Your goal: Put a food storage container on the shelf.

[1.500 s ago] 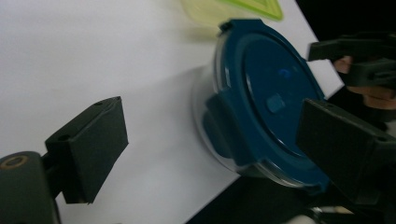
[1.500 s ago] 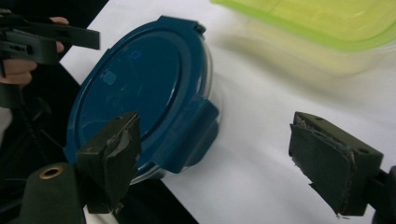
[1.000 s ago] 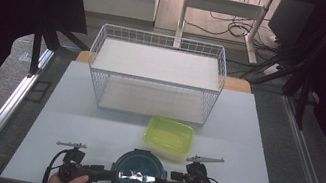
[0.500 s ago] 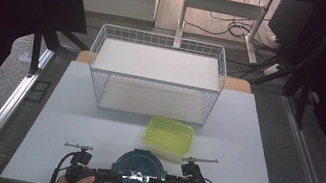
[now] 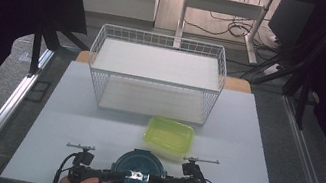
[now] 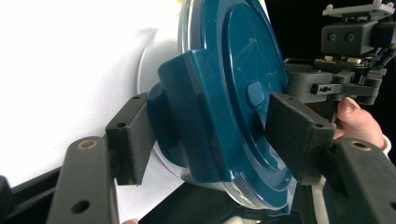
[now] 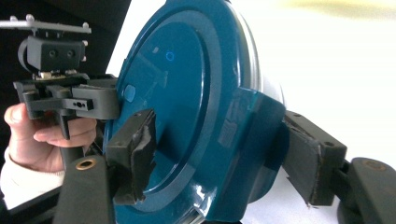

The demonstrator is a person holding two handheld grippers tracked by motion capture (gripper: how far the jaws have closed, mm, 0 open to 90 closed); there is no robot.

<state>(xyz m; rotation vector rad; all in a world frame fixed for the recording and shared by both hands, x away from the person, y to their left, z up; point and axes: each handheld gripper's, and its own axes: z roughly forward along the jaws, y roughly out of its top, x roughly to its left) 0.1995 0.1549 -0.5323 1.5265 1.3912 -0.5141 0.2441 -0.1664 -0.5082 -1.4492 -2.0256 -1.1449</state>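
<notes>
A round container with a dark blue lid [image 5: 137,166] sits at the near edge of the white table [image 5: 70,116]. My left gripper [image 5: 118,176] reaches in from its left and my right gripper [image 5: 155,180] from its right. In the left gripper view, the left gripper [image 6: 210,140] has one pad against the lid's side clip [image 6: 187,93] and the other on the lid's top. In the right gripper view, the right gripper [image 7: 224,154] holds the opposite clip [image 7: 257,126] the same way. Both pairs of jaws have just been closing on these clips.
A yellow-green plastic box [image 5: 169,136] lies just behind the round container, slightly right. Farther back stands a white wire basket [image 5: 163,36] with two levels. Metal rails run along both table sides, and a hand holds each gripper at the bottom edge.
Both grippers' jaws have drawn in on the lid's side clips. The hands have barely shifted, and the container, green box and basket have stayed put.
</notes>
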